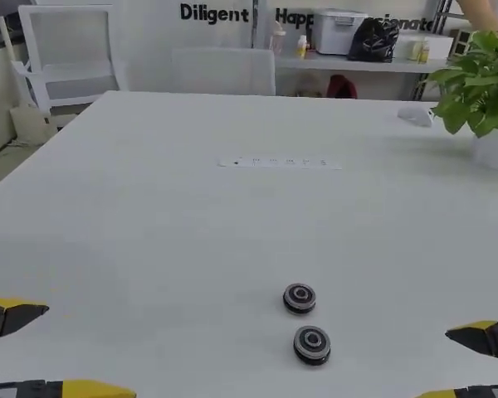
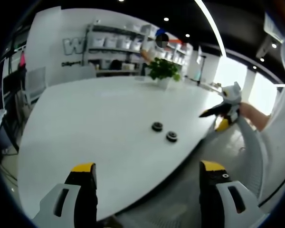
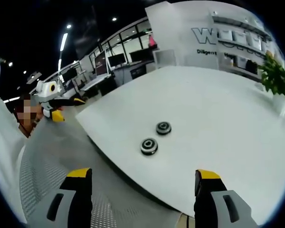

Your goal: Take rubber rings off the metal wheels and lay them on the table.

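The left tool and right tool are both wide and empty, well apart, with the near wheel lying flat on the bench ahead and between them, its ring on. A jaw prying at that thin ring could simply skate the loose wheel toward the bench edge unless the other tool pins it. The far wheel sits just beyond, near enough for a wide jaw to knock.
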